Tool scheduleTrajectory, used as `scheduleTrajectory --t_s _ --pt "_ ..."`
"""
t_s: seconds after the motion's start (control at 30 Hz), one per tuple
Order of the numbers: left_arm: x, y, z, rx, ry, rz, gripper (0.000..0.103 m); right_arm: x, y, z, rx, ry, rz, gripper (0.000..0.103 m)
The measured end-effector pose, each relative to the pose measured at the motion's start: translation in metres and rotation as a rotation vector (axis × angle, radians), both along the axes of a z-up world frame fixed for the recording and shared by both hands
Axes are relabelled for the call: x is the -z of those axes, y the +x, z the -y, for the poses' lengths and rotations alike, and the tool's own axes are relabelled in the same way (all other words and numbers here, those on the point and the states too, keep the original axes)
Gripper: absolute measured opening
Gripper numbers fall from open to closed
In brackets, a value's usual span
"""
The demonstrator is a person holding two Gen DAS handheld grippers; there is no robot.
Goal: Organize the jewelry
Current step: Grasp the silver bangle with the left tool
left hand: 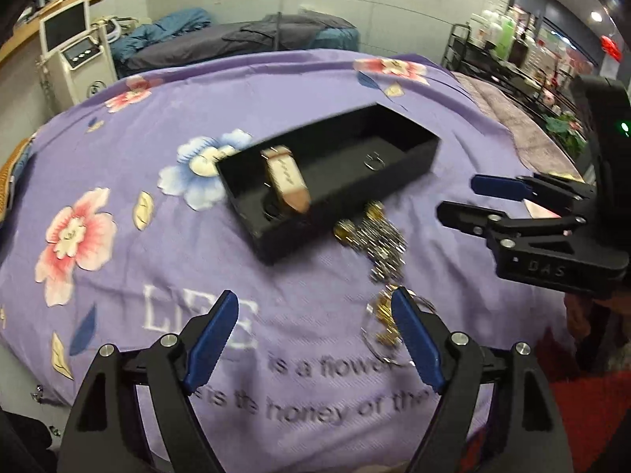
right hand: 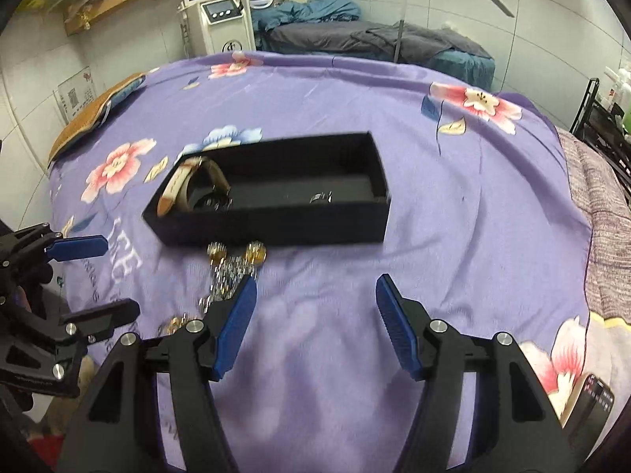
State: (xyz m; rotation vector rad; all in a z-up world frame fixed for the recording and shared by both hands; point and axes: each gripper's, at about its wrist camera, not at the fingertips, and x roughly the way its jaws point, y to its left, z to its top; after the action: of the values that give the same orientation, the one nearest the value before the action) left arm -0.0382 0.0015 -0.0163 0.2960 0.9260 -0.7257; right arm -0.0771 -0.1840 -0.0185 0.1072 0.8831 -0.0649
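Note:
A black open box (left hand: 394, 165) (right hand: 276, 224) lies on the purple flowered cloth (left hand: 157, 268) (right hand: 453, 197). Inside it are a watch with a beige leather strap (left hand: 286, 177) (right hand: 185, 189) at one end and a small silver ring (left hand: 372, 161) (right hand: 319, 198) near the middle. A loose heap of gold and silver chain jewelry (left hand: 378, 244) (right hand: 232, 264) lies on the cloth just in front of the box. My left gripper (left hand: 315, 335) (right hand: 94, 276) is open and empty, its right finger beside the chain. My right gripper (right hand: 313, 319) (left hand: 459, 201) is open and empty, just right of the heap.
A white machine with a screen (left hand: 75, 55) (right hand: 217, 4) and a dark-covered bed (left hand: 244, 39) (right hand: 355, 39) stand behind. A black wire rack with bottles (left hand: 512, 51) is at the right. A brown pad (right hand: 94, 114) lies at the cloth's far left; a phone-like device (right hand: 591, 402) at right.

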Motion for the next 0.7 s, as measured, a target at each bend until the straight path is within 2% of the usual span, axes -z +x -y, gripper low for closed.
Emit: scheduleTrajectory --t_s 0.17,0.27,0.37,0.53,0.63,0.7 --pt "0.007 -0.020 0.014 0.088 -0.009 -0.036 0.078 0.004 -0.007 -0.006 -0.030 -0.004 -0.032 0.063" --pt "0.013 -0.027 0.023 0.118 0.012 -0.029 0.078 0.006 -0.008 -0.006 -0.031 0.003 -0.053 0.065" --pt "0.021 -0.028 0.030 0.138 0.025 -0.049 0.069 0.007 -0.011 -0.004 -0.025 0.012 -0.058 0.068" --pt "0.032 -0.025 0.037 0.131 0.044 -0.072 0.065 0.009 -0.012 -0.004 -0.020 0.018 -0.067 0.068" --pt "0.030 -0.026 0.036 0.133 0.031 -0.069 0.052 0.009 -0.012 -0.005 -0.022 0.019 -0.068 0.069" --pt "0.030 -0.025 0.035 0.127 0.028 -0.071 0.052 0.009 -0.012 -0.006 -0.025 0.021 -0.069 0.069"
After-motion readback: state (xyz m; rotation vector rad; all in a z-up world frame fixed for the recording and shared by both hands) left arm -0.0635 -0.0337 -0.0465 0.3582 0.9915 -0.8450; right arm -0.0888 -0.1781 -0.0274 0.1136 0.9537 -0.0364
